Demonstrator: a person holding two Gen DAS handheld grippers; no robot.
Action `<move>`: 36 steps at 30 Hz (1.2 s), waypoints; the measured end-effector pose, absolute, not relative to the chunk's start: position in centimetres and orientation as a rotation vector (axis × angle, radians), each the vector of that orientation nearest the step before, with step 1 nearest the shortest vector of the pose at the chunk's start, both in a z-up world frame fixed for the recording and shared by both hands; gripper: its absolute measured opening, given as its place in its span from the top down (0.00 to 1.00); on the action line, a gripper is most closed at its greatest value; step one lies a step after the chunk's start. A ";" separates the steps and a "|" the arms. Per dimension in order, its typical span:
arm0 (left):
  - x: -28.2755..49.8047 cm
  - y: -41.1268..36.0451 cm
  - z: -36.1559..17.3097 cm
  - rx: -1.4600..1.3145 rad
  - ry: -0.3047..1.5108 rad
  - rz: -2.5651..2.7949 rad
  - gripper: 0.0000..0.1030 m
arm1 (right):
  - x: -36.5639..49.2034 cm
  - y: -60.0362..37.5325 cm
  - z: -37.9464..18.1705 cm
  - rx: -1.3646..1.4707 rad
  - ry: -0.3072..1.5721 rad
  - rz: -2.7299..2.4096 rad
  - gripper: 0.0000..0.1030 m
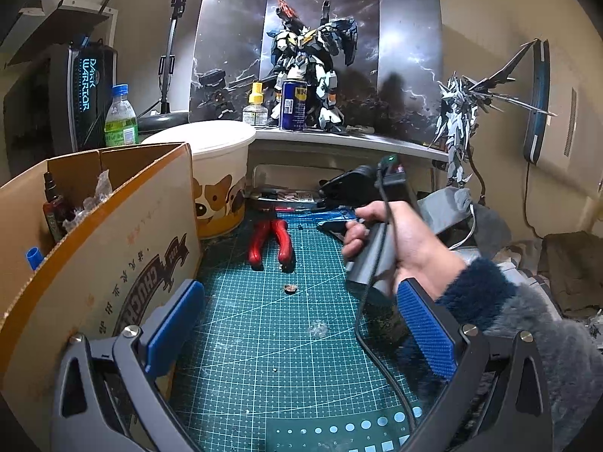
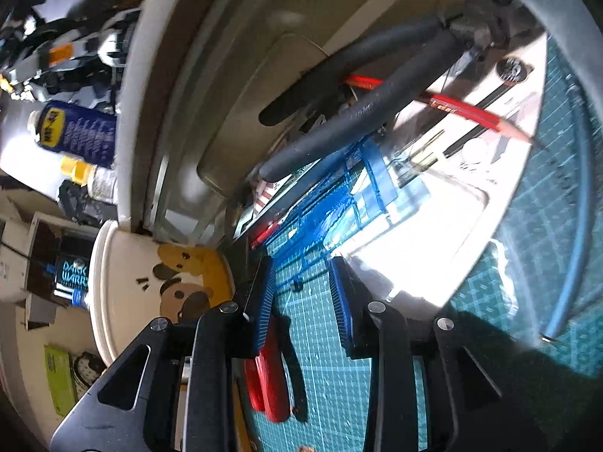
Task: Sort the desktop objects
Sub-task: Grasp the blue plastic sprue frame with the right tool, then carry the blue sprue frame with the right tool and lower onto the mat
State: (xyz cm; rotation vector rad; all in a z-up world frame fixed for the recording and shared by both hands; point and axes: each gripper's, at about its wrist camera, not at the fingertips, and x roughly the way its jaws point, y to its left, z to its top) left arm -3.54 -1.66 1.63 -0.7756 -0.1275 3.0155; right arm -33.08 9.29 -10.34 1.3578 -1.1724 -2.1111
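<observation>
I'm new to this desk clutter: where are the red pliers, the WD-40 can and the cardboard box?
Pliers (image 1: 280, 240): left wrist view, right red handle.
WD-40 can (image 1: 294, 105): left wrist view, blue body.
Box (image 1: 124, 248): left wrist view, printed side wall.

The mat (image 1: 286, 339) in the lower centre is teal-green, ruled with a fine pale grid. The pliers (image 1: 269, 243) at mid-frame have glossy red handles. At left, the cardboard box (image 1: 124, 256) is plain brown with dark printed lettering. Behind it, the bucket (image 1: 218, 184) is cream with a tan-and-brown dog pattern. The spray can (image 1: 294, 103) at upper centre is blue with yellow lettering. The gripper pads (image 1: 426, 333) are bright blue, finely ribbed. The sleeve (image 1: 527, 324) at lower right is fuzzy navy and grey.
</observation>
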 end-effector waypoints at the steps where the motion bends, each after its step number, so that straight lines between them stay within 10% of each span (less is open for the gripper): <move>1: -3.6 -1.6 1.6 -0.777 -0.126 3.017 0.00 | -33.2 9.1 -10.4 1.353 -1.181 -2.115 0.75; 20: -2.8 -1.5 2.3 -0.754 -0.134 3.020 0.00 | -29.7 10.6 -4.8 1.070 -0.945 -2.175 0.97; 36: -1.3 -1.6 4.2 -0.709 -0.119 3.009 0.00 | -12.0 14.1 9.4 0.527 0.241 -2.472 0.97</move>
